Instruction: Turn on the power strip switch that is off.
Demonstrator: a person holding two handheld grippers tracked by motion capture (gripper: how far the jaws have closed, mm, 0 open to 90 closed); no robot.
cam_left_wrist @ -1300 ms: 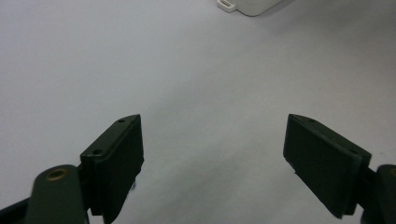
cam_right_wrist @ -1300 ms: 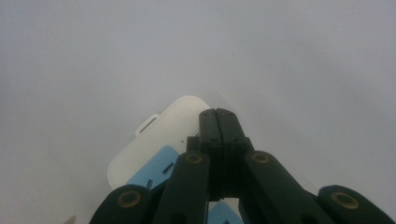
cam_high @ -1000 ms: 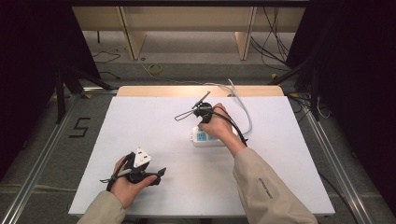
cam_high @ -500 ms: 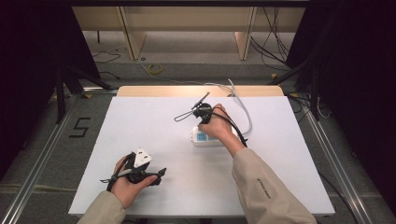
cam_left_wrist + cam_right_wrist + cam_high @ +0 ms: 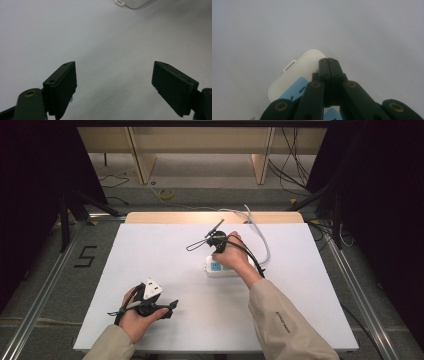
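My right gripper (image 5: 329,61) has its jaws pressed flat together with nothing between them, tips down over the end of the white power strip (image 5: 220,268), close by a small red dot on its top face; whether the tips actually touch the casing I cannot tell. I read this as pressing the strip's switch, or pinning the strip in place, with the closed tips. In the high view the strip lies mid-table on the white table (image 5: 310,285), right of centre, partly under my right hand (image 5: 235,257), with its white cable (image 5: 262,240) curving away toward the far edge. In the right gripper view the blue socket panel (image 5: 295,91) sits just beside the jaws, with no plug in the part I can see. My left gripper (image 5: 113,87) is spread wide and grasps nothing; it hovers over bare table near the front left, well apart from the strip, whose corner (image 5: 132,3) shows at the top of the left gripper view. In the high view a white boxy part (image 5: 151,289) sits by the left hand (image 5: 135,312); whether it is a plug or part of the gripper, I cannot tell. Judgement: the strip is placed and engaged by the right side; any plugging-in appears not yet begun, and the left side has no visible role so far.
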